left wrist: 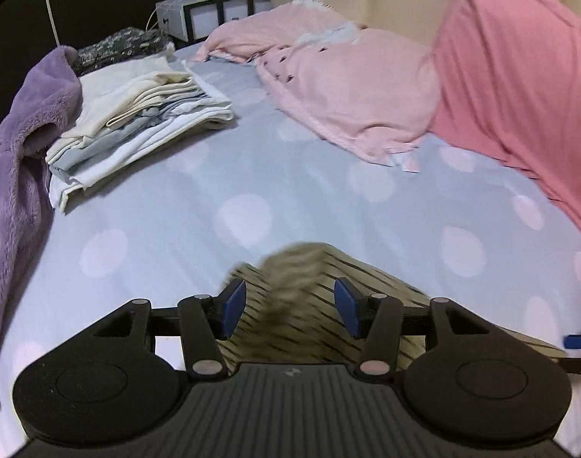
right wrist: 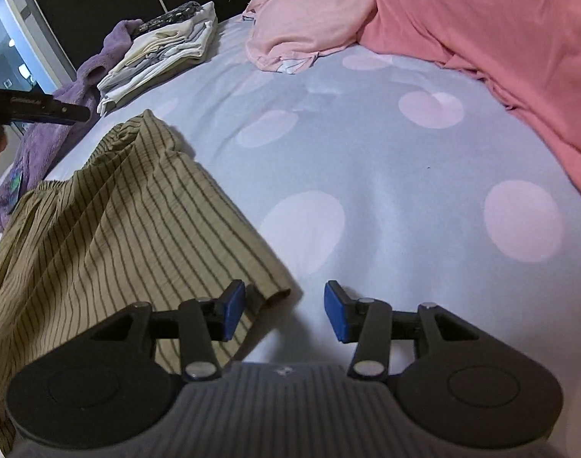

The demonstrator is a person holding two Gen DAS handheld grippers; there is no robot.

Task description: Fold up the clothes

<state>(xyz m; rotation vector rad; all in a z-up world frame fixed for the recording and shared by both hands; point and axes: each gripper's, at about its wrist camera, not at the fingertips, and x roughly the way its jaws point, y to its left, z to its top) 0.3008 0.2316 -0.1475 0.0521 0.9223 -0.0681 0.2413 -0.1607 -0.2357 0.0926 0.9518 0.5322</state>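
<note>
With both the left gripper [left wrist: 290, 307] and right gripper [right wrist: 284, 311] parted and holding nothing, the striped garment [right wrist: 130, 229] lies rumpled on the bedsheet [right wrist: 386, 175], so flatten it and pinch 2 corners squarely before folding.

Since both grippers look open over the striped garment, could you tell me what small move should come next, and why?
Probably lower the right gripper and close it on the striped garment's near corner. Its jaws stand open with nothing pinched, the corner lies just beside them, and the garment lies rumpled on the bed.
</note>
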